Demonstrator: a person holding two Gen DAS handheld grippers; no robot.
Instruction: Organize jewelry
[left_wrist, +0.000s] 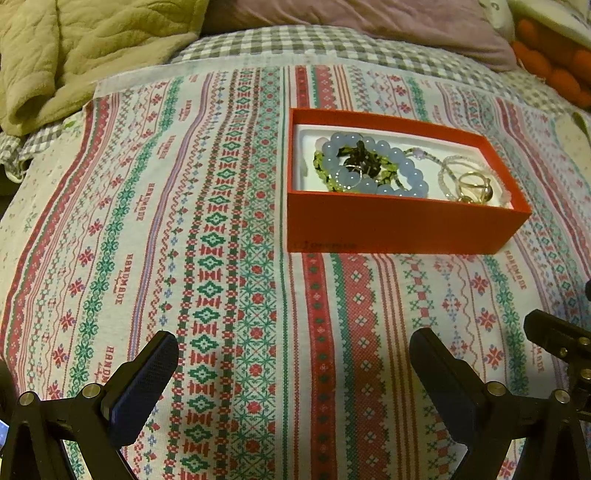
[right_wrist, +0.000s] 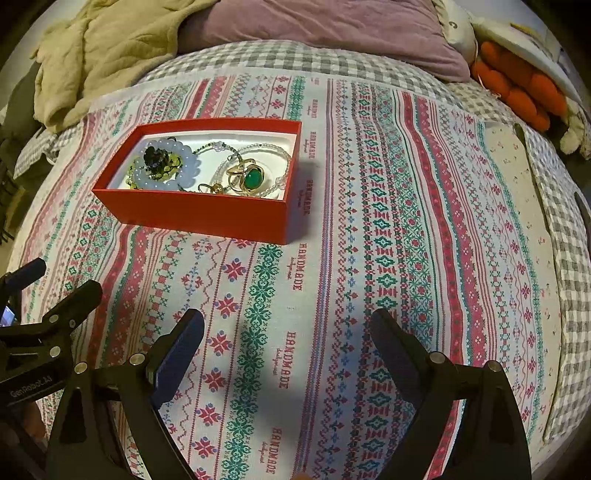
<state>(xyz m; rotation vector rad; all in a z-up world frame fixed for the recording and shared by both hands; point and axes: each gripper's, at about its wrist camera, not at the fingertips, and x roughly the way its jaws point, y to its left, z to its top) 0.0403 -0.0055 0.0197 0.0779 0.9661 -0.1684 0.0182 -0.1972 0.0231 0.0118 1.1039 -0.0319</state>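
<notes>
Both my tongs, left and right, gaping, empty, hovering over the bedspread | red box ahead, bracelets and green-stone ring piled inside | looks near-finished; next, probably sort the tangle.

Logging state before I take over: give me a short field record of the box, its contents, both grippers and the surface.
box: red box, lid off, on the patterned cloth
contents: blue bead bracelet around green beads, clear bead bracelet, gold ring with green stone, all inside the box
left gripper: open, holding nothing, short of the box
right gripper: open, holding nothing, short of the box
loose jewelry on cloth: none visible
behind: beige blanket, purple pillow
</notes>
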